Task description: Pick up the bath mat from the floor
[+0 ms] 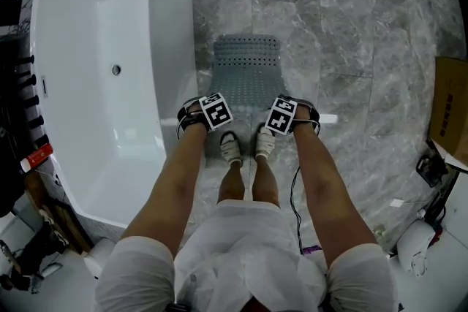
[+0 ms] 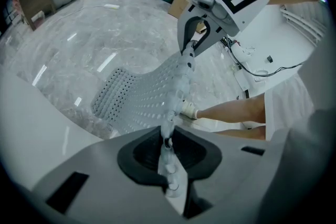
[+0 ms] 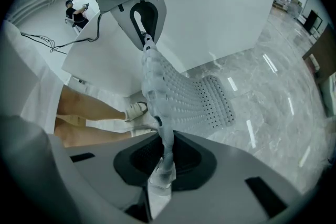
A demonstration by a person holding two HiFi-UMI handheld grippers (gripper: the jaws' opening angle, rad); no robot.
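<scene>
Both near corners of the bath mat (image 1: 246, 69) are pinched tight, one in the left gripper (image 2: 167, 157), one in the right gripper (image 3: 163, 165), and raised, while its far end apparently rests on the floor (image 1: 351, 47) beside the bathtub (image 1: 88, 25), not yet lifted.

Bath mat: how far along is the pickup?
Done: the left tongs and right tongs are each shut on the near edge of the bath mat. In hand: that edge is raised, so the mat slopes down away from the person. Left: its far end looks to rest on the floor; it has to be lifted clear.
</scene>
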